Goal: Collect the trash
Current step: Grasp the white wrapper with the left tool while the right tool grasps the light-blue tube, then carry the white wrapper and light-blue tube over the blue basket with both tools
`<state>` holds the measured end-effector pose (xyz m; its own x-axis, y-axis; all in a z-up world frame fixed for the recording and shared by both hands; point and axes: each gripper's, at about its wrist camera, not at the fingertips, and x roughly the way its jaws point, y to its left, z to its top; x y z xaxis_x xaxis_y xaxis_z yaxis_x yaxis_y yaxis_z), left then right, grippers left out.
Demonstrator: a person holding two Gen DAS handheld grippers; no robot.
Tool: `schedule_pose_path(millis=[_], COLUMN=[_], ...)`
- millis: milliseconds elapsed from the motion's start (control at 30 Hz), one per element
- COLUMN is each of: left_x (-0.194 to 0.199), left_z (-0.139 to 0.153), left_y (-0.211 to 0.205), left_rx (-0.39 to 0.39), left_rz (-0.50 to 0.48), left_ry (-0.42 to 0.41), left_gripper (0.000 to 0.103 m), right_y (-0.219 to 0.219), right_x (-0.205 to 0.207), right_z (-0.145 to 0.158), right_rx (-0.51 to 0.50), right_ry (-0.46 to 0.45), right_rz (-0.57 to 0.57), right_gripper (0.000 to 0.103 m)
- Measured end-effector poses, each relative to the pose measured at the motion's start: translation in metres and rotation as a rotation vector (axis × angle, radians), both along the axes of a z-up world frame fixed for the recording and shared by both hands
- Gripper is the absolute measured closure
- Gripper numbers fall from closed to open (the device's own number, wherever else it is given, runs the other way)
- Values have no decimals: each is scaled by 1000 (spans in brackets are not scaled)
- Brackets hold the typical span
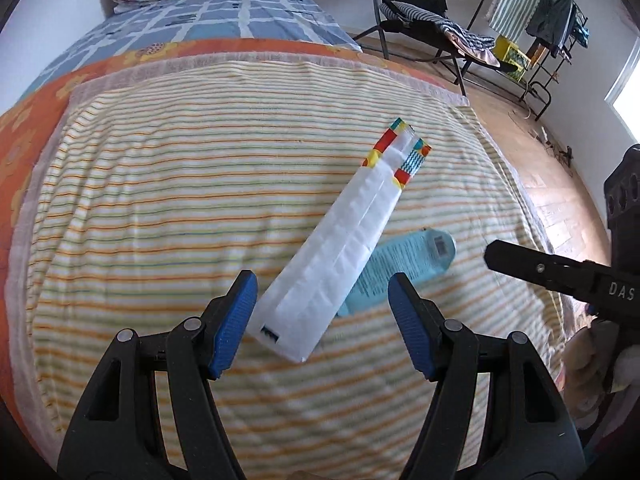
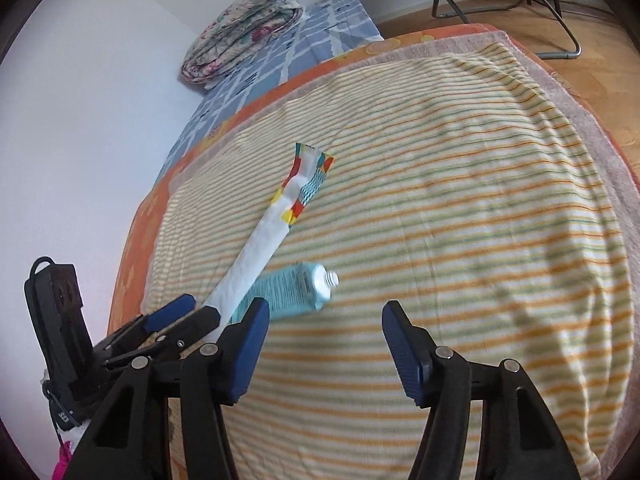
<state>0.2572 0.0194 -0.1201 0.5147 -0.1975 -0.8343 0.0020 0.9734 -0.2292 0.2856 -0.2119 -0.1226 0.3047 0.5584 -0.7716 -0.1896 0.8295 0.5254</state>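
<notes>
On the far left of the bed, a folded quilt (image 2: pixel 244 28) rests against the wall on a blue checked sheet (image 1: pixel 224 16). An orange cover (image 2: pixel 132 248) lies nearer, and over it a striped towel (image 1: pixel 200 184) carries the trash.

The left gripper (image 1: pixel 322 322) has its jaws wide apart, one on each side of the near end of a long white wrapper (image 1: pixel 340 240). Neither blue pad (image 1: pixel 234 324) seems to touch the paper, though the blur makes this hard to judge. The wrapper lies flat on the towel and runs away to the right, ending in a torn edge printed in bright colours.

Just right of it, and partly under its edge, lies a pale blue tube (image 2: pixel 296 288) with no cap, its threaded neck pointing right.

The right gripper (image 2: pixel 326 350) is above the towel, near the tube, its jaws also wide and holding nothing.

Beyond the bed's right corner, on the wooden floor (image 1: pixel 560 200), stands a black folding chair (image 1: pixel 412 0), with a clothes rack (image 1: pixel 556 20) further right.
</notes>
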Motion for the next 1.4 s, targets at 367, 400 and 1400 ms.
schedule_pose_path(millis=[367,400,1400], left_x=[8,8,-51], left_z=[-14,-14,41], left_y=[-1,-1,20], left_rx=[22,23,20], left_rz=[1,-1,65], left_ry=[28,27,-64], left_gripper=[53,54,80], right_y=[20,21,19], right_x=[15,15,-38], right_z=[-16,-16,65], right_rx=[-33,-36,-228], right_ry=[11,7,-304], right_rz=[3,6,108], right_gripper=[52,54,85])
